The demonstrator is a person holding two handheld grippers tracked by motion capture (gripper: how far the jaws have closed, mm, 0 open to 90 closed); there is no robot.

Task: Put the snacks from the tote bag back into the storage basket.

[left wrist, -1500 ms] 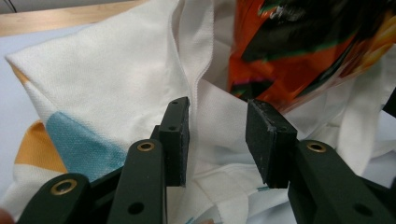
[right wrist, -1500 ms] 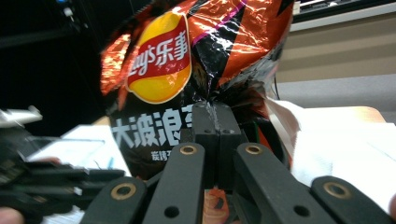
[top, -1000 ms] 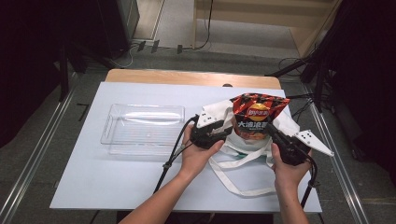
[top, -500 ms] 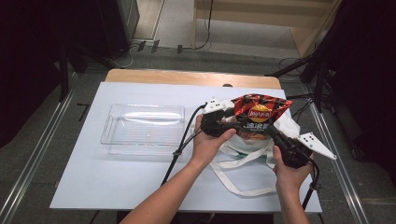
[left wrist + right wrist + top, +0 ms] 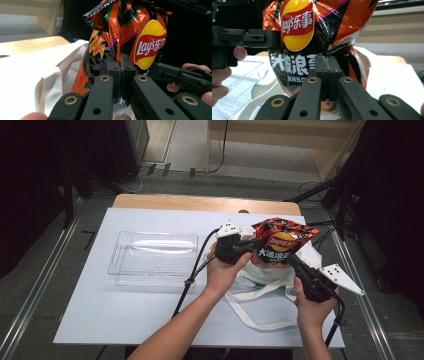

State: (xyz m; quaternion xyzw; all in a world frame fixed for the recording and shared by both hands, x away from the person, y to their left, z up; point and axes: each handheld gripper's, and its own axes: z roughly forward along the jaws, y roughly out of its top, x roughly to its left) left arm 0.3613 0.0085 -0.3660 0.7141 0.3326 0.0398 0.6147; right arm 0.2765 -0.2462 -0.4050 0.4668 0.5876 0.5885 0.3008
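A red and black chip bag (image 5: 282, 242) is held up just above a white cloth bag (image 5: 260, 280). The chip bag's left side is pinched by the left gripper (image 5: 248, 247), whose jaws have just been closing on it. Its right side is pinched tight by the right gripper (image 5: 294, 262). A clear tray (image 5: 152, 257) is seen well to the left of the cloth bag.

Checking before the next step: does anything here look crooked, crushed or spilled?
Nothing spilled. The chip bag is pinched on both sides by the left tongs and right tongs, its foil creased there, above the white tote. The tray sits square.
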